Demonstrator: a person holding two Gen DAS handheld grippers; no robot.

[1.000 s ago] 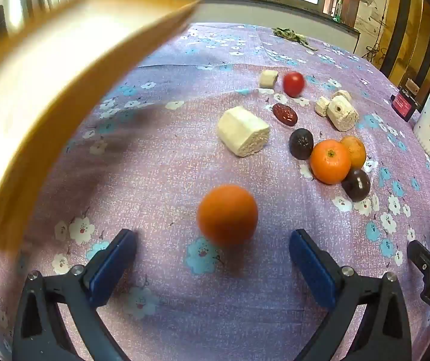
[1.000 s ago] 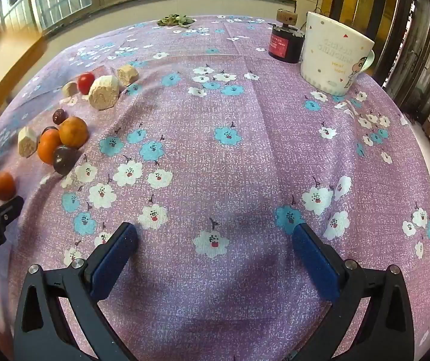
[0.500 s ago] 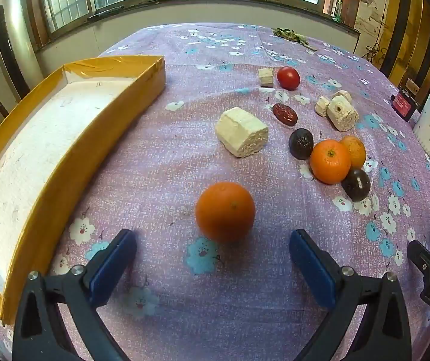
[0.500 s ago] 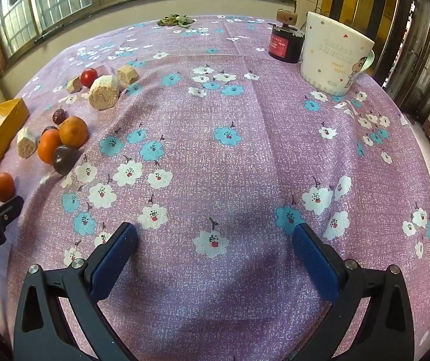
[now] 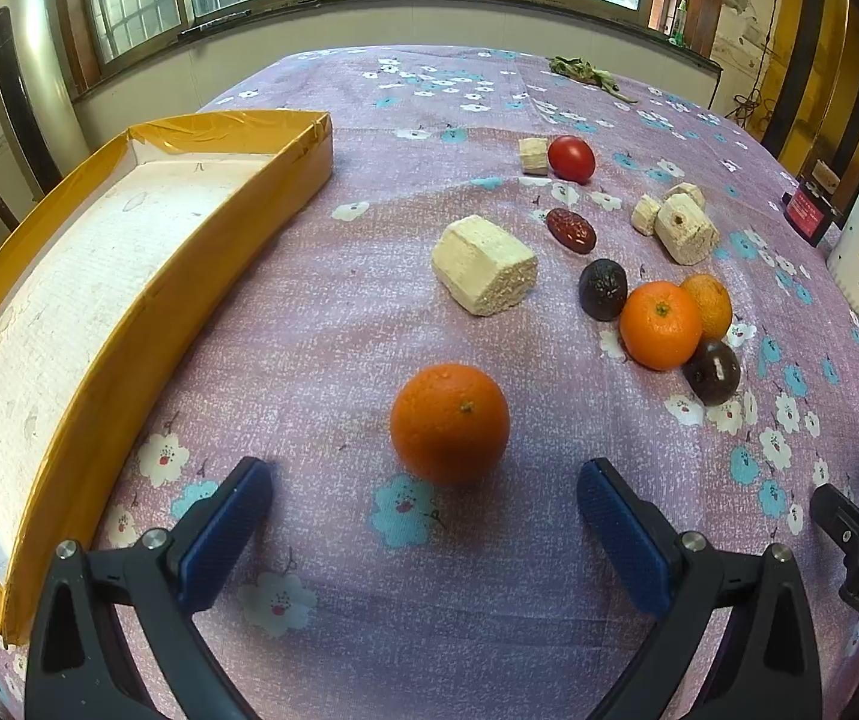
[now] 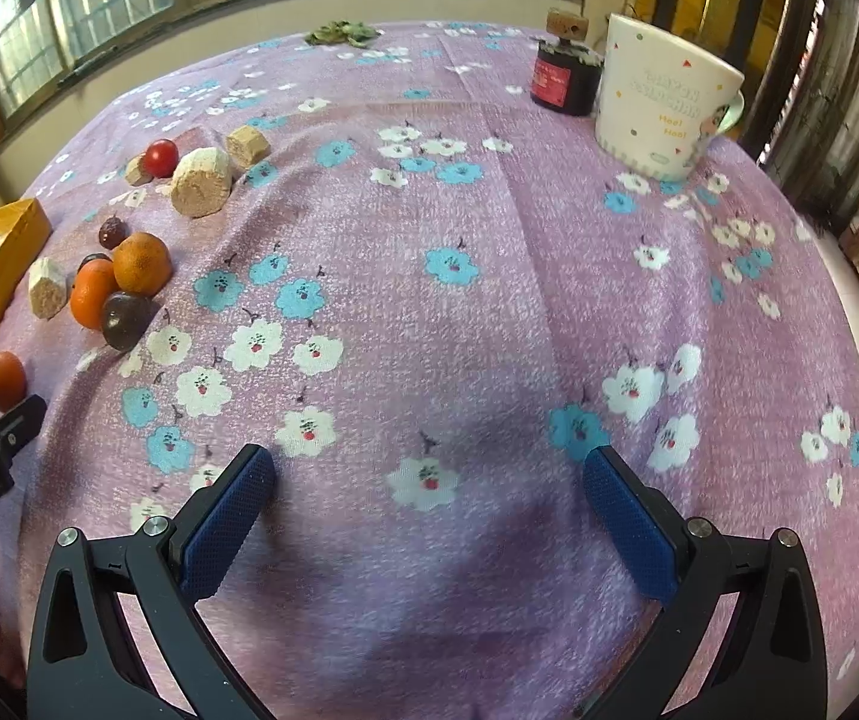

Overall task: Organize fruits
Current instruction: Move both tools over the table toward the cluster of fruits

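Purple flowered tablecloth [image 5: 333, 324] under everything. Shallow yellow cardboard tray with white lining [image 5: 147, 294] at the left edge. White printed ceramic mug [image 6: 663, 102] far right. Left gripper [image 5: 423, 510] gaping wide, holding nothing, just short of a lone round orange [image 5: 450, 423]. Right gripper [image 6: 429, 498] equally wide, holding nothing, over bare cloth. Two smaller oranges [image 5: 660, 324] beside dark plums [image 5: 712, 371], well beyond. Red tomato [image 5: 571, 158] farthest.

Bare cloth lies between the left claw [image 5: 423, 516] and the lone orange [image 5: 450, 423], with open counter [image 5: 321, 324] running left to the yellow tray [image 5: 147, 294]. Rightward, a touching cluster of fruit [image 5: 660, 324] and a pale block [image 5: 483, 273] crowd the way.
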